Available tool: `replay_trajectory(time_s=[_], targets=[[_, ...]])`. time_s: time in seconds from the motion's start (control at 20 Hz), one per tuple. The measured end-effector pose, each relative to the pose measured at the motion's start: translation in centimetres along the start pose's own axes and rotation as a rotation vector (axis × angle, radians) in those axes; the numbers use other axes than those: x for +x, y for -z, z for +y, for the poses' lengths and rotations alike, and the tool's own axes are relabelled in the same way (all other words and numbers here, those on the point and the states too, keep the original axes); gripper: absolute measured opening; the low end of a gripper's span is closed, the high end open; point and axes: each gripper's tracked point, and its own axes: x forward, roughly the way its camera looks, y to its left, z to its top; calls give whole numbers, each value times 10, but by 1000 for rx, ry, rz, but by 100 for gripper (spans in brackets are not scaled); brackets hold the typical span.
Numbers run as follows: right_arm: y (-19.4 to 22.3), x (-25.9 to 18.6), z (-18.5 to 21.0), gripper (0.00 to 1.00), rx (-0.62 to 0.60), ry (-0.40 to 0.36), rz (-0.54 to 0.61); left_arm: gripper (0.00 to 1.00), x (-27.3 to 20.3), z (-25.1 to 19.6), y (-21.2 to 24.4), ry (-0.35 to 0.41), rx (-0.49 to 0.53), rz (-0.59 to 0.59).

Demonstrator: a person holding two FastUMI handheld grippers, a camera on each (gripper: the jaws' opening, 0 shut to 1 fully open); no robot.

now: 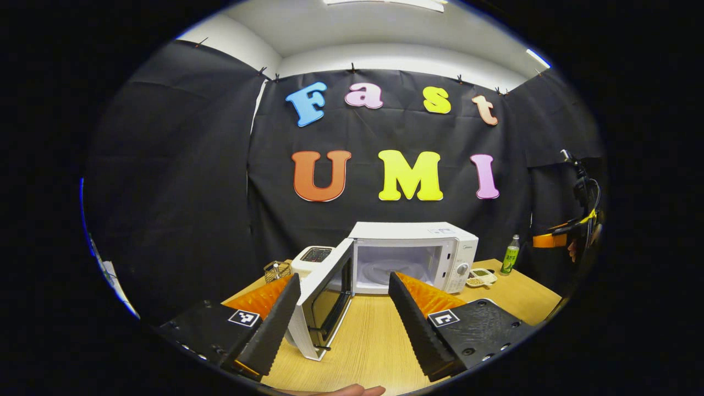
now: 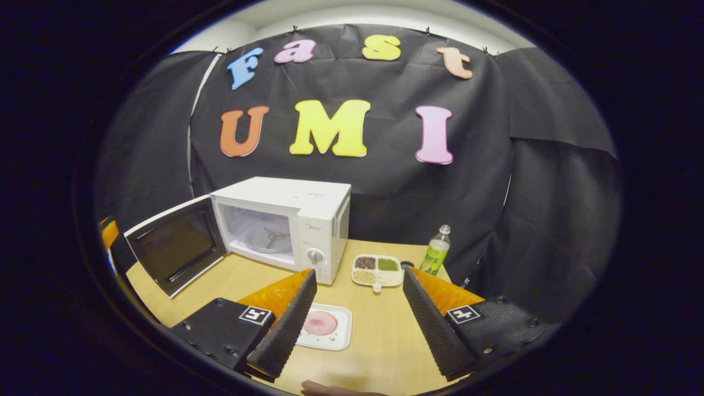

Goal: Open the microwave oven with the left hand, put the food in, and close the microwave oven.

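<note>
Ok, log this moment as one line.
microwave door open | cavity empty | food plate on table | left gripper open | right gripper open

toaster (image 1: pixel 311 258) half hidden (behind door (image 1: pixel 324 297))

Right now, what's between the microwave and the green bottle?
In the right gripper view, a divided snack dish sits on the table between the microwave and the green bottle.
</note>
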Motion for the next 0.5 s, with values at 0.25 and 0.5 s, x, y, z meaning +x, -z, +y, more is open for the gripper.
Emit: replay_trajectory(time_s=[0.25,0.5], targets=[[64,50,6,100,20,-118,343,95,7,-25,-18,19,-26,4],[130,94,7,92,129,-176,616,95,2,-45,-33,36,-30,-26]])
